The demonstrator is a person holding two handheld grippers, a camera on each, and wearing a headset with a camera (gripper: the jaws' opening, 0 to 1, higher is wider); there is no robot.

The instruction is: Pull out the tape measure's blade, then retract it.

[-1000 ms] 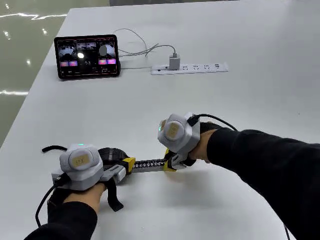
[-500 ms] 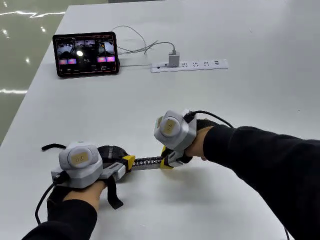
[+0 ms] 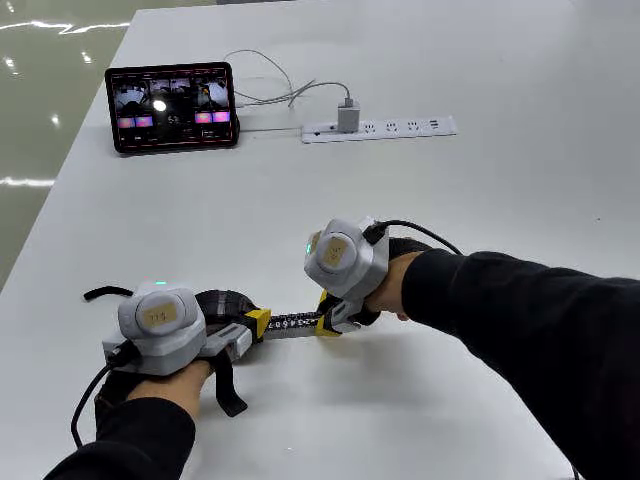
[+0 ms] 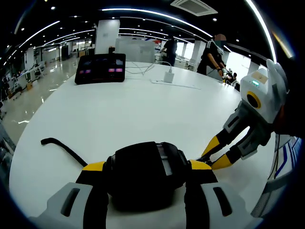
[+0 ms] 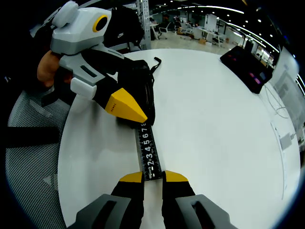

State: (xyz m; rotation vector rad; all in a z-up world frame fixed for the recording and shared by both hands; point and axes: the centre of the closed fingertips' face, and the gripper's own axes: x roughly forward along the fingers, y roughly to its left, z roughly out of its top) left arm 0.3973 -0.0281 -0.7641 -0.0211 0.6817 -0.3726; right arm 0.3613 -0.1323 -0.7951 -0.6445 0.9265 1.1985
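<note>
The tape measure case (image 4: 143,176) looks matt black plastic, the blade (image 5: 148,152) smooth, the white table (image 3: 450,210) smooth and satin.

On the table (image 3: 450,220), tape measure (image 3: 225,305) nearest; tablet (image 3: 172,106), power strip (image 3: 400,129) behind.

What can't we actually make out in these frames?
- Tip of the blade: right gripper view, covered by the right gripper shut on it.
- Markings and any lock on the tape measure case: left gripper view, dark and clamped by the left gripper; head view, behind that gripper.
- Screen of the tablet: head view, too small to read.
</note>
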